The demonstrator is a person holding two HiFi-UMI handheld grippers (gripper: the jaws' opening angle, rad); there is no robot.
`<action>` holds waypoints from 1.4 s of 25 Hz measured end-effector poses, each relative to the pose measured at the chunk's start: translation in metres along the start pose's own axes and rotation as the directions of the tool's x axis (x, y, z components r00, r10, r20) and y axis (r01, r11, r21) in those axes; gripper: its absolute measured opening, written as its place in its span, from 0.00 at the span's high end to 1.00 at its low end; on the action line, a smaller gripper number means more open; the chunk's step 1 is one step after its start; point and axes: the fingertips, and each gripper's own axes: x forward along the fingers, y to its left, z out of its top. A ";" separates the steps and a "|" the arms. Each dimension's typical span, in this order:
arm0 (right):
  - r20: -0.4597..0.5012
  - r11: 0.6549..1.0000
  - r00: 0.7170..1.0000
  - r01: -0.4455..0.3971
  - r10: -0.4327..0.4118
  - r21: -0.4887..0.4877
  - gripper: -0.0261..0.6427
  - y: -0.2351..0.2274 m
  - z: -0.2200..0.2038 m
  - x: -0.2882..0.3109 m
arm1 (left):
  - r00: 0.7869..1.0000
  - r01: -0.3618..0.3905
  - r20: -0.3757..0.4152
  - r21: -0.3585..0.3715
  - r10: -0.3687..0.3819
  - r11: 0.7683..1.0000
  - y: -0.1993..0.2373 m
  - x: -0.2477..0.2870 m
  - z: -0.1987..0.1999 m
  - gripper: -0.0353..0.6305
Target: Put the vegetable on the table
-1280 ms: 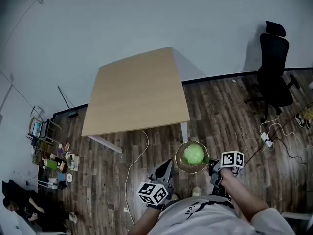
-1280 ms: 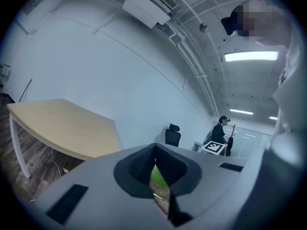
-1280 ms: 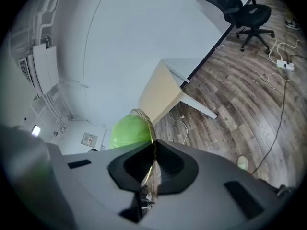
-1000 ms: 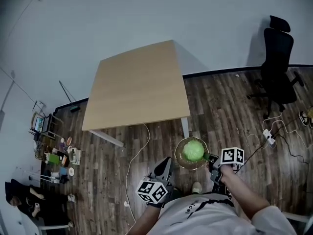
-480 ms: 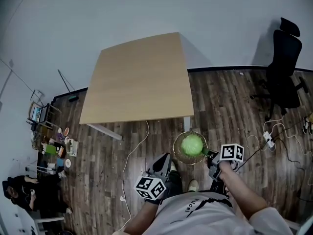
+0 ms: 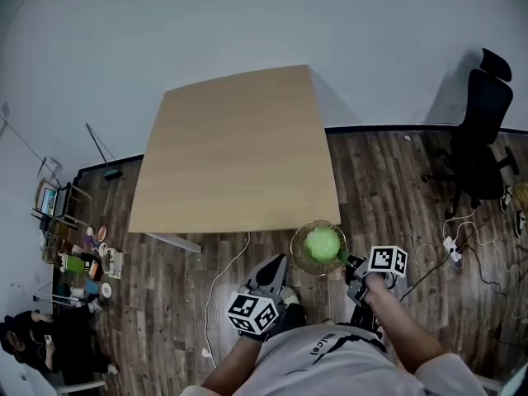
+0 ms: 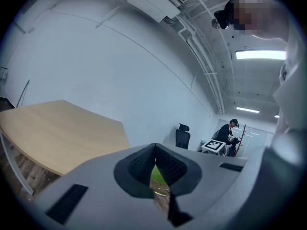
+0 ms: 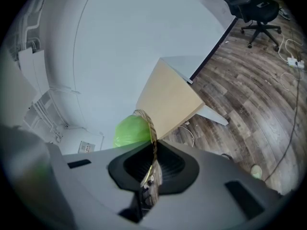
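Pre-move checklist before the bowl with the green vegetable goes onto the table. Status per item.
1. Grip: right gripper is shut on the rim of the bowl: ok.
2. Load: vegetable sits inside the bowl: ok.
3. Landing spot: table top shows nothing on it: ok.
4. Position: bowl over the table: not ok. It hangs over the floor, just off the near edge.
5. Free side: left gripper is shut, holds nothing and is apart from the bowl: ok.
6. Footing: white cable lies on the floor near the feet; whether it crosses the path: cannot tell.
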 end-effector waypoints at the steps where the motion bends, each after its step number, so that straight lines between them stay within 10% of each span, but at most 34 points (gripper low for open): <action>1: 0.009 1.000 1.000 0.005 -0.005 0.007 0.92 0.004 0.006 0.009 | 1.000 0.007 -0.003 0.004 -0.007 1.000 0.010 0.005 0.007 0.93; 17: 0.076 0.996 0.994 0.073 -0.077 0.052 0.91 0.014 0.105 0.113 | 0.997 0.067 -0.042 -0.019 -0.068 0.998 0.110 0.087 0.049 0.93; 35: -0.179 0.996 0.982 0.051 -0.063 -0.069 0.91 -0.057 0.239 0.209 | 0.983 -0.182 -0.002 -0.109 0.183 0.977 0.142 0.231 0.060 0.93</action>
